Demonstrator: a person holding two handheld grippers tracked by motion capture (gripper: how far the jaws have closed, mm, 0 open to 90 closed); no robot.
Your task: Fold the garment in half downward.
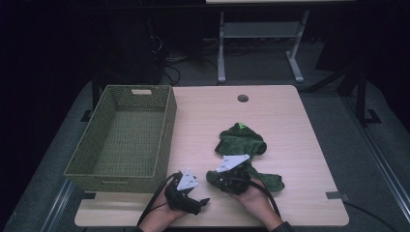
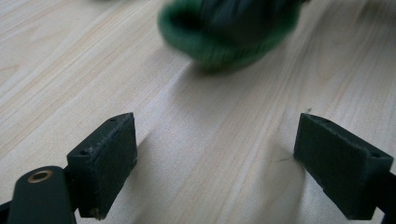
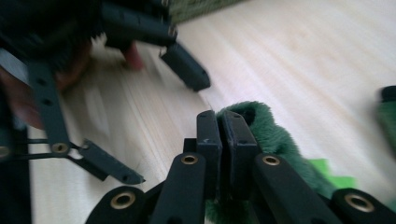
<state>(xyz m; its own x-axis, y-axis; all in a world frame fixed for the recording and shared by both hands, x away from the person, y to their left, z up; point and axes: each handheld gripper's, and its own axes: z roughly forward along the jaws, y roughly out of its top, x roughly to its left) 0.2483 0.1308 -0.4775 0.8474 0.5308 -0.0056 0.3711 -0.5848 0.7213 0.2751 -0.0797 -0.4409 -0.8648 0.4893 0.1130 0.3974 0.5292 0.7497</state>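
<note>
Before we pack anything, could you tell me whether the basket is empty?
Empty: the green woven basket shows a bare floor; the green garment lies outside it.

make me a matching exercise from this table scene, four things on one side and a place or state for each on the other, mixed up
Things:
1. left gripper
2. right gripper
3. woven basket
4. round hole

Places or states:
A. in the tabletop near its far edge
B. jaws pressed together on the green plush garment
C. jaws wide apart over bare wood
D. standing on the table's left side, nothing in it

Pairs: 1-C, 2-B, 3-D, 4-A
</note>
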